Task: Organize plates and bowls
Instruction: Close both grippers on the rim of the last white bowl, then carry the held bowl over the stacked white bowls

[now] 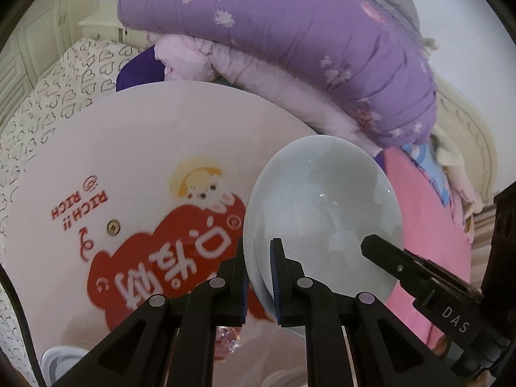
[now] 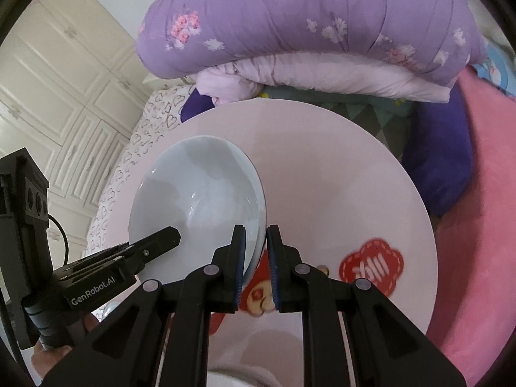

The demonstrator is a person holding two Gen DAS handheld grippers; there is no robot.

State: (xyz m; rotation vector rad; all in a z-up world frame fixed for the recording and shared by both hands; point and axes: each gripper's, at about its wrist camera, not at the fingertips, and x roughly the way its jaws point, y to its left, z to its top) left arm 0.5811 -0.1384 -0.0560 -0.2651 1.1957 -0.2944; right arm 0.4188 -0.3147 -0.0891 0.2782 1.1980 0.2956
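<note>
While both grippers clamp the pale bowl (image 1: 322, 213) by opposite rims, it hangs above the round table (image 1: 129, 148). Left gripper (image 1: 259, 277) and right gripper (image 2: 254, 267) should descend together, level, releasing only once it rests.

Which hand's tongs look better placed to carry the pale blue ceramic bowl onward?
Left, probably: the left tongs clamp the rim of the pale blue ceramic bowl; the right tongs straddle the opposite rim, contact unclear.
</note>
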